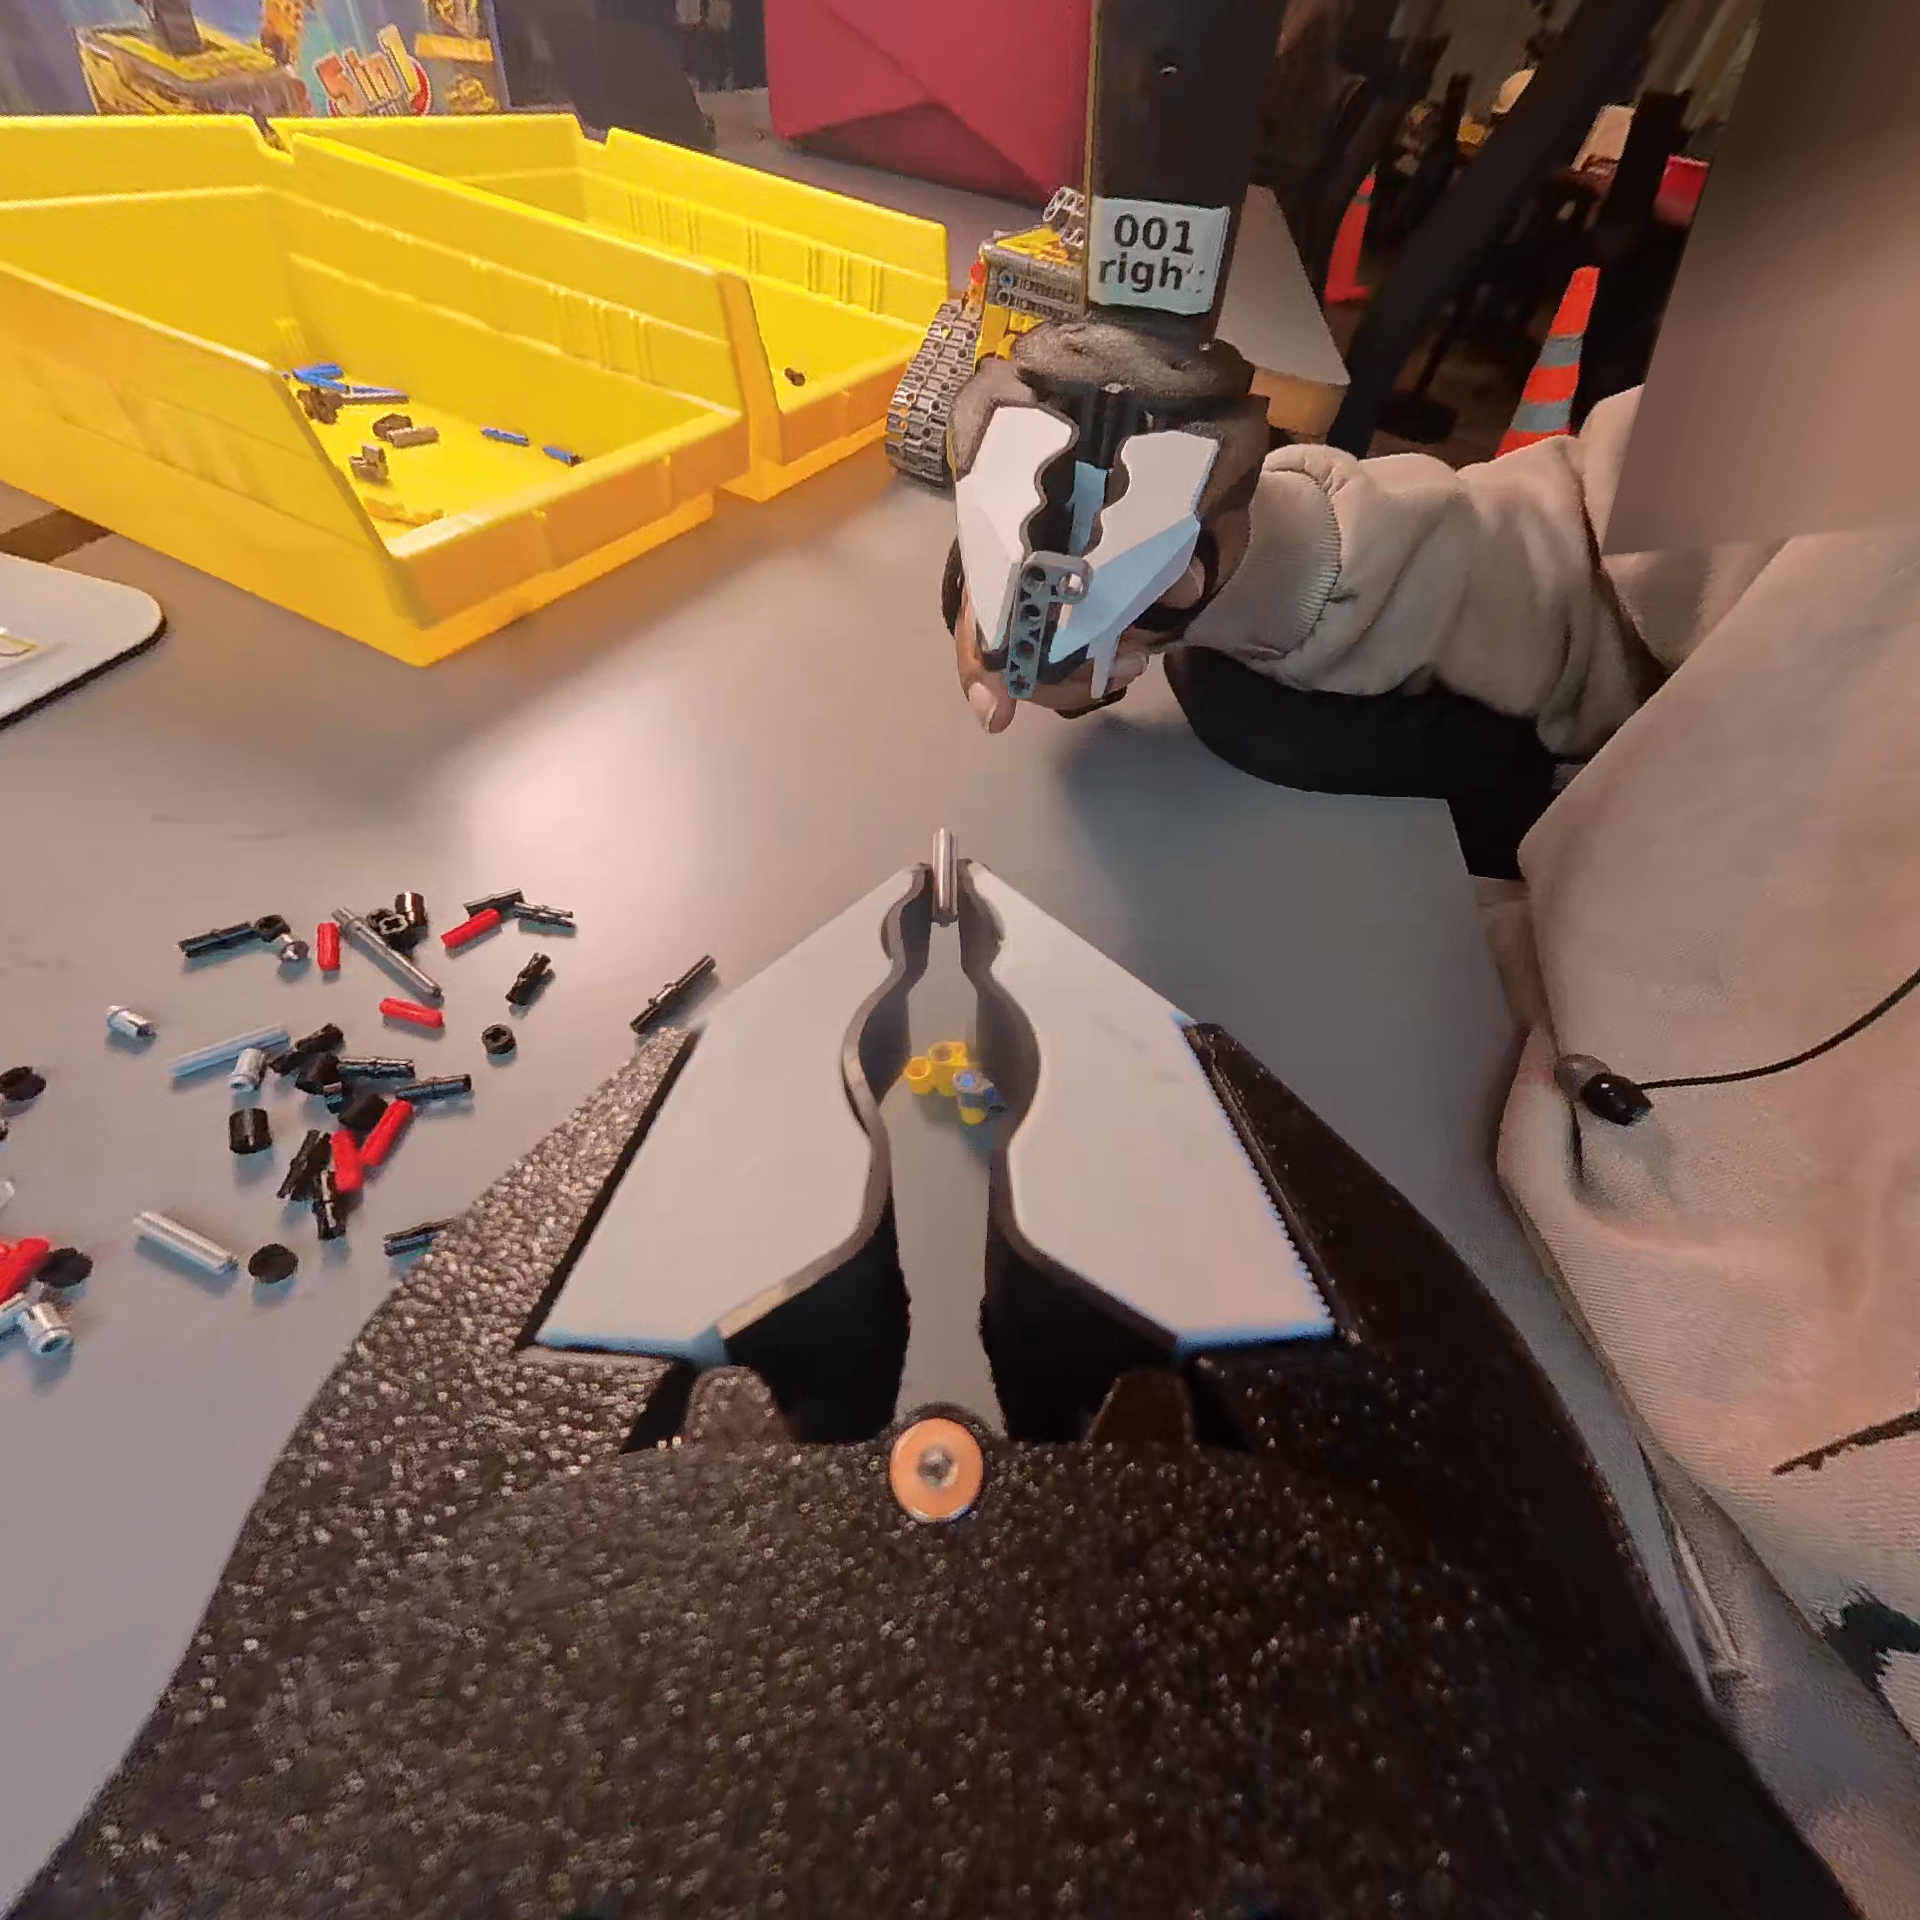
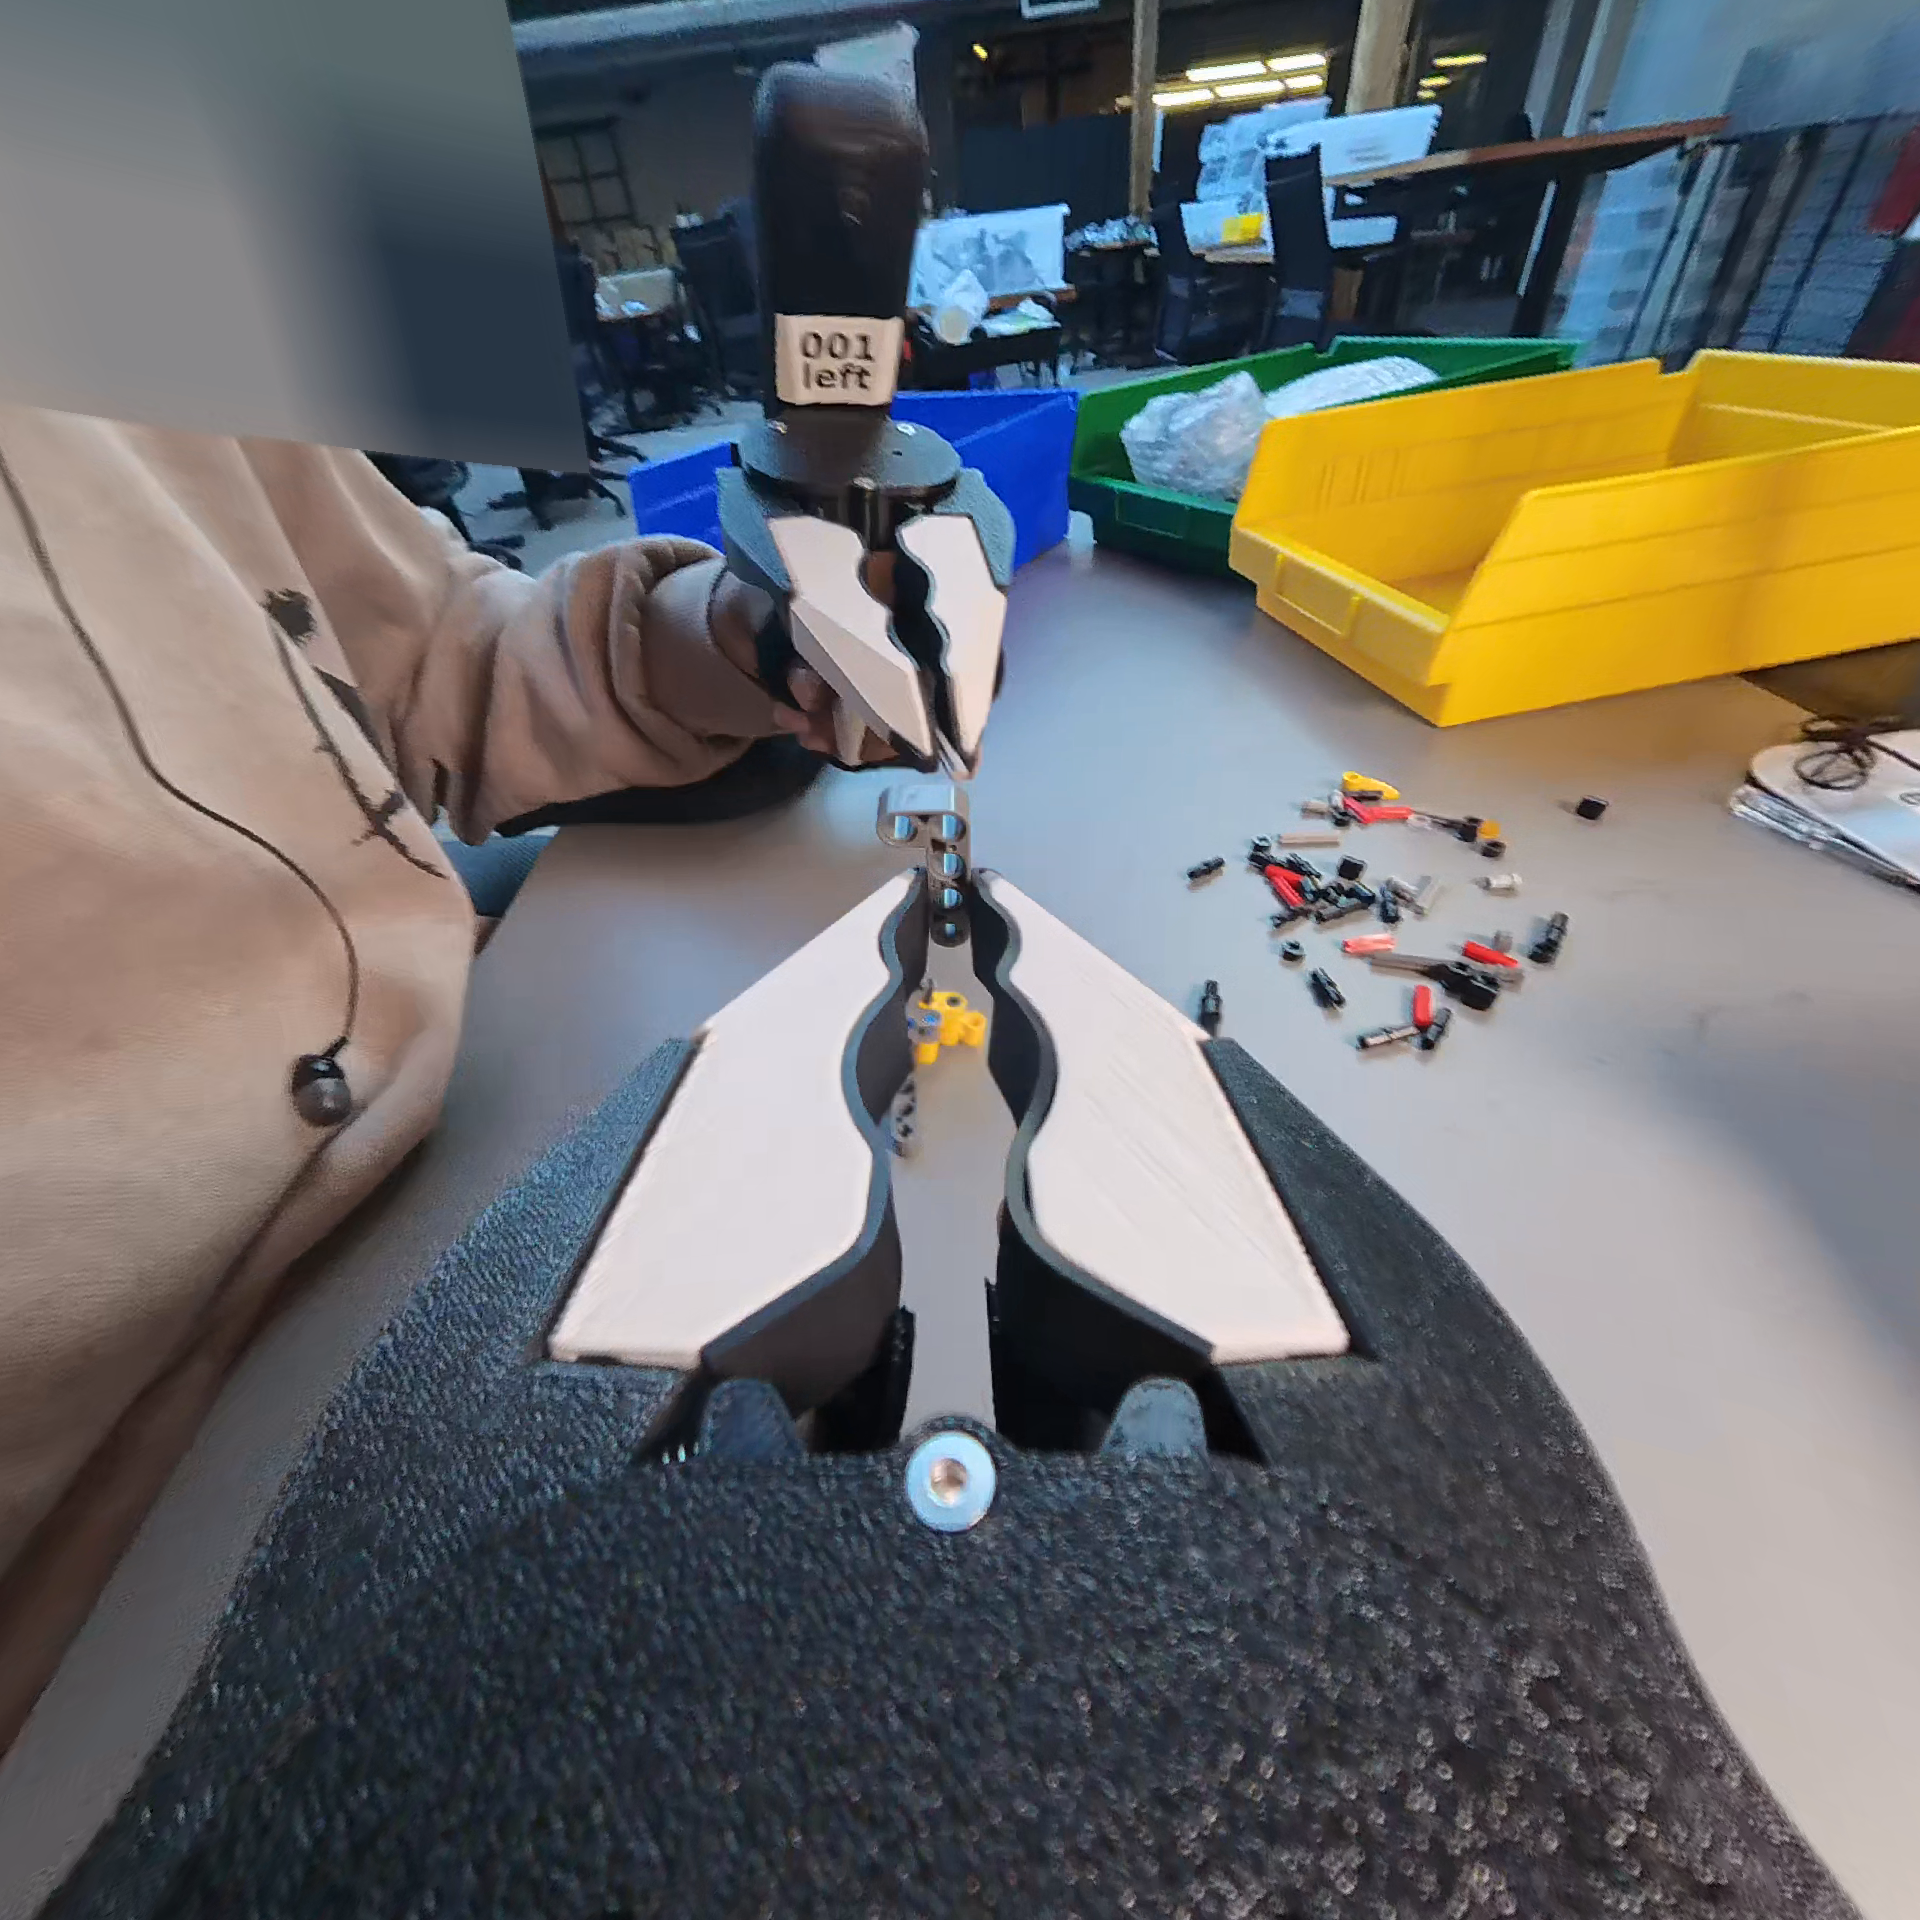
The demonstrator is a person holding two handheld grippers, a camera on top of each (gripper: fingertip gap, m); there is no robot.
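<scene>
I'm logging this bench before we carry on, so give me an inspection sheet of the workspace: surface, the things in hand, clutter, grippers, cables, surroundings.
Surface: grey table, flat and matte.
Things in hand: grey L-shaped beam with holes in the right gripper; small grey pin in the left gripper.
Clutter: loose black, red and grey pins scattered on the table; small yellow pieces below the left gripper.
Grippers: both shut on their parts, tips facing each other, apart.
Cables: thin black cord on the person's beige hoodie.
Surroundings: yellow bins, tracked toy vehicle, orange cones, green bin, blue bin.
</scene>
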